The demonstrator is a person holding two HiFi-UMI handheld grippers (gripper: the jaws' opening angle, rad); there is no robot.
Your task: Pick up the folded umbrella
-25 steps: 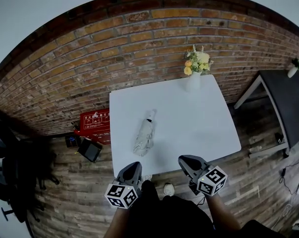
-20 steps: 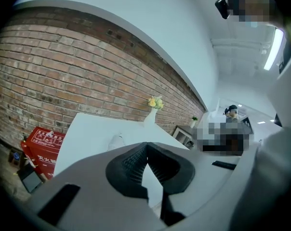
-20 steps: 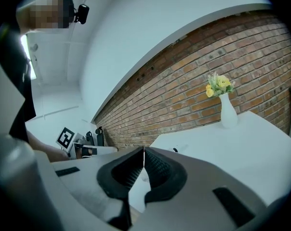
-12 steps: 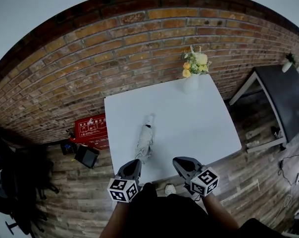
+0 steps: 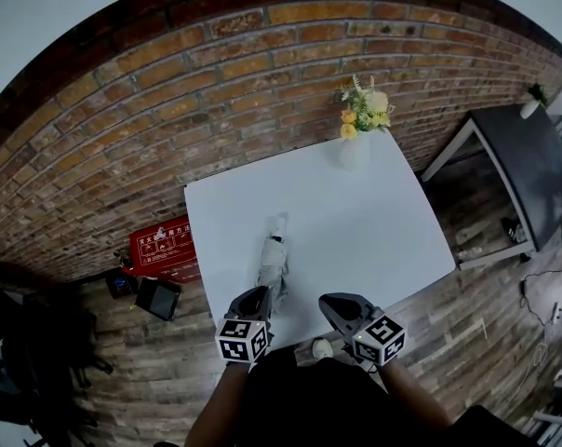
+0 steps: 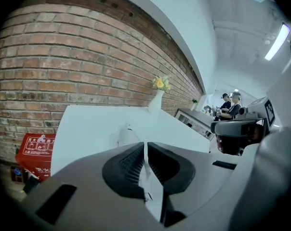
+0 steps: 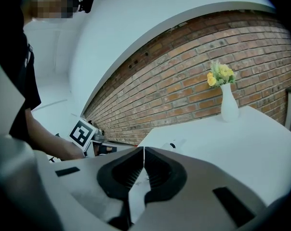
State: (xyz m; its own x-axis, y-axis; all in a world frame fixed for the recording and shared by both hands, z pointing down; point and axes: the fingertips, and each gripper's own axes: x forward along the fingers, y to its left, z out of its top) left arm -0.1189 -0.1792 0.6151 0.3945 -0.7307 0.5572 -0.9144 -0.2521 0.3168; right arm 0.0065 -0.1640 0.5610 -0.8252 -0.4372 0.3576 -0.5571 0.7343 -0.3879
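Observation:
The folded umbrella (image 5: 273, 263), pale grey with a dark end, lies lengthwise on the white table (image 5: 374, 240), left of its middle. My left gripper (image 5: 255, 294) is shut and empty, its tips at the table's front edge just short of the umbrella's near end. In the left gripper view the umbrella (image 6: 127, 135) shows just beyond the shut left gripper (image 6: 144, 146). My right gripper (image 5: 330, 303) is also shut and empty, over the front edge to the umbrella's right. The right gripper view has the umbrella (image 7: 173, 145) ahead of the shut right gripper (image 7: 144, 150).
A white vase of yellow flowers (image 5: 357, 140) stands at the table's far right corner by the brick wall. A red box (image 5: 160, 246) and a dark box (image 5: 157, 297) sit on the floor left of the table. A dark side table (image 5: 518, 166) stands to the right.
Both grippers have moved forward and down toward the table's front edge. The left one now sits close to the umbrella's near end. The umbrella has not moved.

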